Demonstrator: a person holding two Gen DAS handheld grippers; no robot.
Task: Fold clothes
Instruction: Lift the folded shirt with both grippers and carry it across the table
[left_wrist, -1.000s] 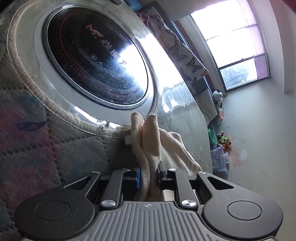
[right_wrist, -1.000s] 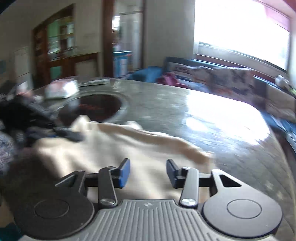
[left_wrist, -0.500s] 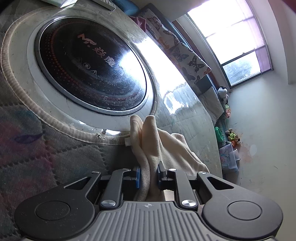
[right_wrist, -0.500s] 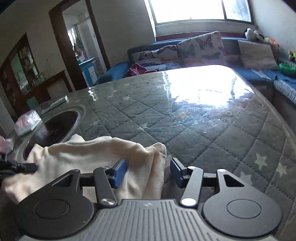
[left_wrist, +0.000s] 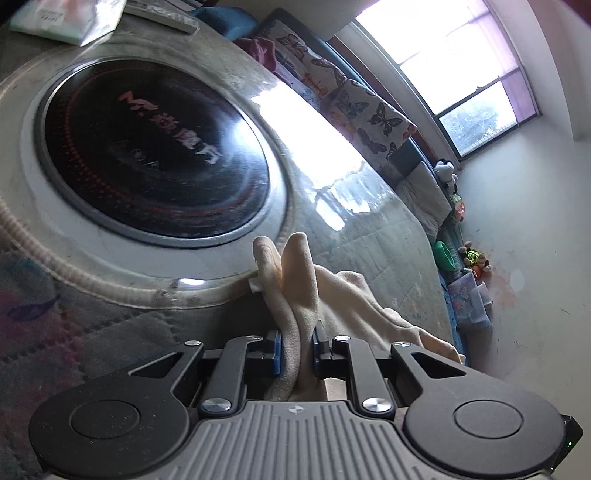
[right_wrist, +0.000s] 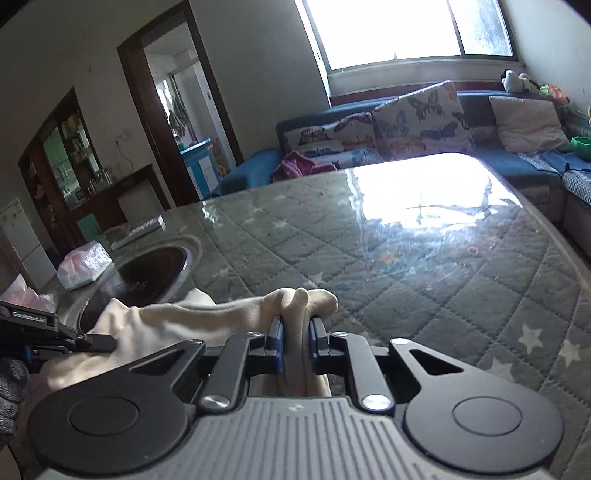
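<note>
A cream garment (left_wrist: 332, 295) lies bunched on the quilted grey table cover (right_wrist: 406, 258). My left gripper (left_wrist: 295, 350) is shut on a folded edge of it, which sticks up between the pads. My right gripper (right_wrist: 295, 343) is shut on the garment's (right_wrist: 221, 314) other end. The cloth stretches between the two grippers, and the left gripper (right_wrist: 55, 332) shows at the left edge of the right wrist view.
A round black induction cooktop (left_wrist: 155, 158) is set into the table just beyond the garment. A tissue pack (right_wrist: 85, 264) and a remote (right_wrist: 144, 227) lie past it. A blue sofa with butterfly cushions (right_wrist: 417, 118) runs along the far side.
My right gripper has swung over the garment's end and closed on it; it was open before. My left gripper keeps its hold and has tilted slightly.
</note>
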